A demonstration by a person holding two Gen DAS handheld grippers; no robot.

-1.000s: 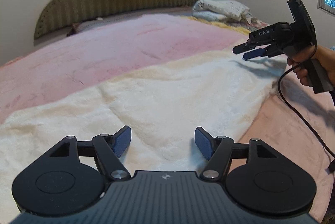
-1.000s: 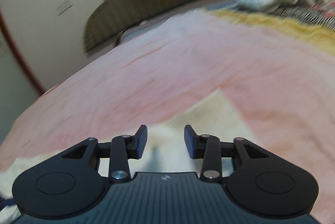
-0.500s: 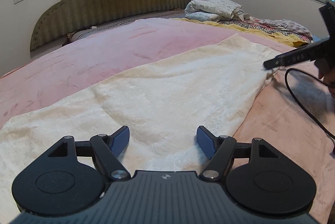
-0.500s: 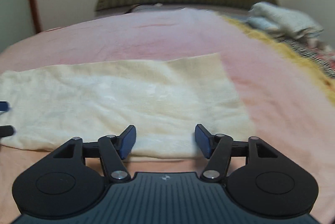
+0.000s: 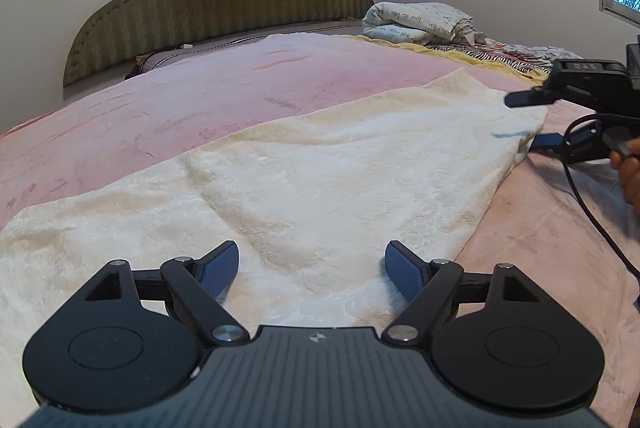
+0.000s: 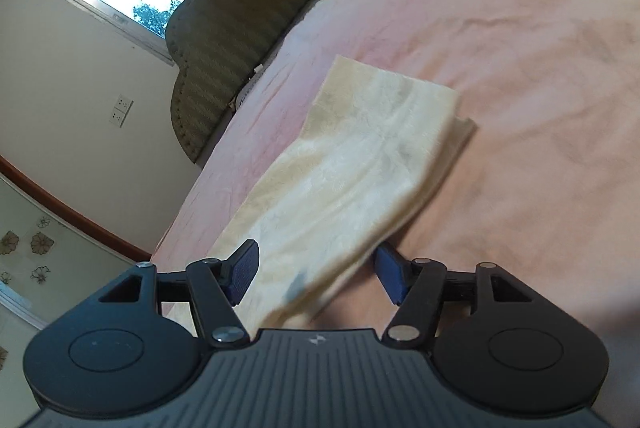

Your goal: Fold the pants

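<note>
1. The pants (image 5: 320, 164), cream and plush, lay flat on the pink bed (image 5: 200, 100), their long axis running from our left tool (image 5: 312, 264) away toward our right tool (image 5: 532, 120).
2. Our left tool had its two blue pads spread wide with nothing between them, low over the near end of the pants; whether it touched the cloth we could not tell.
3. In the right wrist view our right tool (image 6: 316, 274) was rolled sideways, its pads also apart, one above and one below the near edge of the pants (image 6: 360, 164). It straddled the cloth but had not closed on it.
4. From that side the pants stretched straight ahead of the tool toward the headboard (image 6: 240, 8), with a lower layer peeking out at the far corner.
5. We judged each tool to be nearest its own end, so a lengthwise fold would turn on gripping one end and carrying it along that axis to the other.
6. The right tool seemed closer to a grip.
</note>
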